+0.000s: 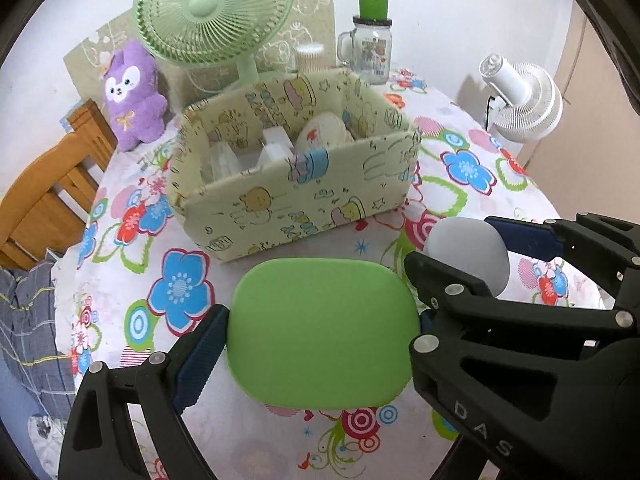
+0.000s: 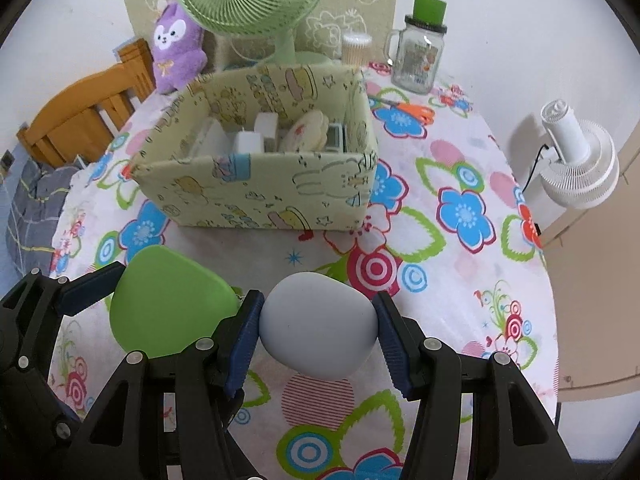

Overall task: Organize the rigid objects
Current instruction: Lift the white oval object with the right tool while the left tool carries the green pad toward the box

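Before the patterned box (image 2: 256,184), each tool clamps its load: left tool (image 1: 324,332) green case (image 1: 322,332), right tool (image 2: 318,328) grey egg-shaped object (image 2: 318,326).

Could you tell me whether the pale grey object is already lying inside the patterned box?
No, the pale grey object is clamped in the right gripper above the tablecloth, in front of the patterned box.
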### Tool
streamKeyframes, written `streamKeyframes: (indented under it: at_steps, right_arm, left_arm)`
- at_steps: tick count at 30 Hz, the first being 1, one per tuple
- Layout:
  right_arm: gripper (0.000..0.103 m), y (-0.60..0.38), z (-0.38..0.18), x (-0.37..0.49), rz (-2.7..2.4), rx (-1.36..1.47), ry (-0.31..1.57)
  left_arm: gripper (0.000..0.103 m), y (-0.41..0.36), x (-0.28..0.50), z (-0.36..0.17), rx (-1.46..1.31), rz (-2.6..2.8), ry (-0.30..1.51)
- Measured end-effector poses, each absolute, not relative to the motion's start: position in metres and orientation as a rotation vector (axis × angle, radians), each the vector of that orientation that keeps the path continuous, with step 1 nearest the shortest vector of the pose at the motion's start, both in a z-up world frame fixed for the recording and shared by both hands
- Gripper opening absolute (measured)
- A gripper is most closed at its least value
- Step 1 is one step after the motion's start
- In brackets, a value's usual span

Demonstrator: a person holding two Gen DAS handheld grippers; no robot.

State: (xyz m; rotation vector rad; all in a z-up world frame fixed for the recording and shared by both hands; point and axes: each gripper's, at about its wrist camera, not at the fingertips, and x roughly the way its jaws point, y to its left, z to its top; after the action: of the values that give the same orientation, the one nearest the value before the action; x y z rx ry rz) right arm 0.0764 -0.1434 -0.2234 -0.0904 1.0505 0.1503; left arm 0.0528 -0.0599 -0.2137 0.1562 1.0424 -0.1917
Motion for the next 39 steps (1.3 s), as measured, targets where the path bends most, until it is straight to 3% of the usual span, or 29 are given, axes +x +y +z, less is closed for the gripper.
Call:
streamKeyframes:
  at_steps: [39]
  right_arm:
    - [0.059,-0.128,-0.149,0.09,0.098,-0.058,0.912]
  left_arm:
    - [0.095,-0.043,0.073,-0.144,0.152,-0.226,0.919]
